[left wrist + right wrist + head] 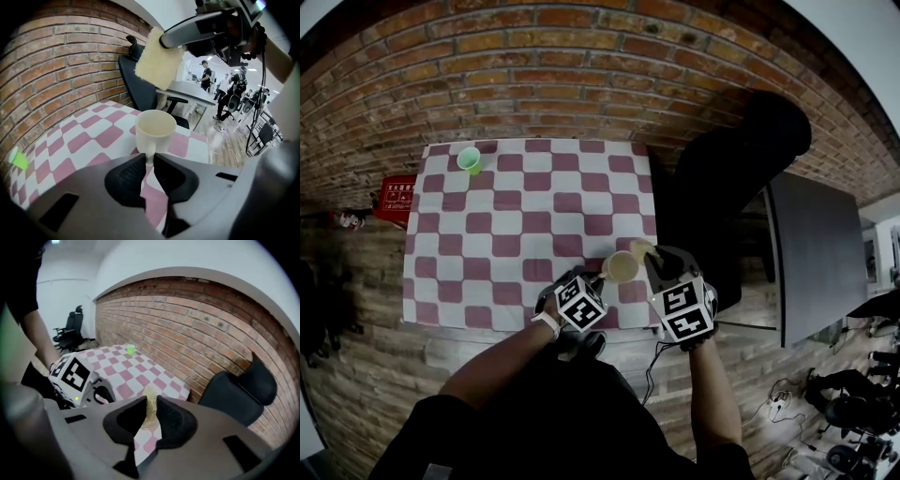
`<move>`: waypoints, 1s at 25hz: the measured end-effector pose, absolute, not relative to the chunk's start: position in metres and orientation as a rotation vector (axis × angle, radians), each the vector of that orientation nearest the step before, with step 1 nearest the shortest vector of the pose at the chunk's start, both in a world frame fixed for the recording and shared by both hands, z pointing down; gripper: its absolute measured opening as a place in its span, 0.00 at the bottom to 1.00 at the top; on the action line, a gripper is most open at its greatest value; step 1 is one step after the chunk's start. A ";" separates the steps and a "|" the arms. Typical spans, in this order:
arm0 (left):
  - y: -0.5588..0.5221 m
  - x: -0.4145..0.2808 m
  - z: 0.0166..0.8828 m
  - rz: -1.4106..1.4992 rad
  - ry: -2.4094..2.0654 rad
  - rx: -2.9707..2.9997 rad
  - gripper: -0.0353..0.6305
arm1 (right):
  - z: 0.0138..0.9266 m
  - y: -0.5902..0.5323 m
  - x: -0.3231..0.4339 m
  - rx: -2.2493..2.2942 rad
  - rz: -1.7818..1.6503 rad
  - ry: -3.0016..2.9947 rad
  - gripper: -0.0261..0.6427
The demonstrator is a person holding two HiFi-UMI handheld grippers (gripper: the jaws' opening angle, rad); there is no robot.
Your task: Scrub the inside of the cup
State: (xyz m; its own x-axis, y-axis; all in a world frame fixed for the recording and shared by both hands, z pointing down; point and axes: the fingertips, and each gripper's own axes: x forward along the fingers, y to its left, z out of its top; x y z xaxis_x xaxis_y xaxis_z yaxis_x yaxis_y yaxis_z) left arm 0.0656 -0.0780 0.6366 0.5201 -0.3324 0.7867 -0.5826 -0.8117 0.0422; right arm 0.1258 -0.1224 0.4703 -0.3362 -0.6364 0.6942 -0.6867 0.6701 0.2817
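My left gripper pinches the handle of the cup at the near right of the checked table. The cup looks light, stiff and slick, so I judge the handle the safest hold. My right gripper clamps the soft sponge just above it.

A tabletop covered in a pink-and-white chequered cloth stands against a red brick wall. A small green cup sits upright near the cloth's far left corner. Just off the tabletop's left edge is a red box with white print. A black office chair stands at the right edge, with a dark desk beyond it. The floor is wood plank. People stand far off in the room.
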 end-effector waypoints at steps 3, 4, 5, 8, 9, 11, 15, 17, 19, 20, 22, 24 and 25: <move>-0.078 0.065 0.637 1.183 -0.764 2.464 0.15 | 0.509 -0.108 0.102 0.776 0.027 -2.018 0.15; -0.077 0.065 0.637 1.188 -0.762 2.463 0.15 | 0.527 -0.104 0.096 0.710 0.002 -1.988 0.15; -0.076 0.065 0.636 1.192 -0.761 2.462 0.15 | 0.543 -0.101 0.091 0.653 -0.021 -1.960 0.15; -0.075 0.065 0.636 1.202 -0.761 2.461 0.15 | 0.588 -0.099 0.086 0.539 -0.060 -1.877 0.15; -0.076 0.065 0.636 1.205 -0.763 2.461 0.15 | 0.600 -0.099 0.087 0.518 -0.058 -1.852 0.15; -0.076 0.064 0.637 1.209 -0.763 2.460 0.15 | 0.614 -0.101 0.091 0.499 -0.025 -1.823 0.15; -0.074 0.061 0.639 1.212 -0.757 2.433 0.15 | 0.605 -0.097 0.091 0.494 0.126 -1.852 0.15; -0.074 0.059 0.640 1.202 -0.761 2.420 0.15 | 0.587 -0.097 0.089 0.503 0.209 -1.900 0.15; -0.073 0.059 0.639 1.192 -0.761 2.414 0.15 | 0.563 -0.098 0.090 0.517 0.280 -1.954 0.15; -0.073 0.059 0.639 1.189 -0.759 2.412 0.15 | 0.550 -0.098 0.090 0.524 0.310 -1.986 0.15; -0.074 0.059 0.639 1.188 -0.759 2.412 0.15 | 0.522 -0.099 0.090 0.546 0.366 -2.065 0.15; -0.076 0.058 0.640 1.194 -0.764 2.414 0.15 | 0.496 -0.102 0.092 0.595 0.407 -2.139 0.15; -0.076 0.058 0.639 1.195 -0.766 2.414 0.15 | 0.488 -0.104 0.095 0.629 0.417 -2.160 0.15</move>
State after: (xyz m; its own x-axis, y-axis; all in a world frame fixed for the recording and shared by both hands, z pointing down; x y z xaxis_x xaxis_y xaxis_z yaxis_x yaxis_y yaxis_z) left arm 0.0583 -0.0765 0.6394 0.5008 -0.3155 0.8060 -0.6007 -0.7971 0.0612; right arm 0.0949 -0.1039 0.4880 -0.5322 -0.2923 0.7946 -0.5673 0.8198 -0.0783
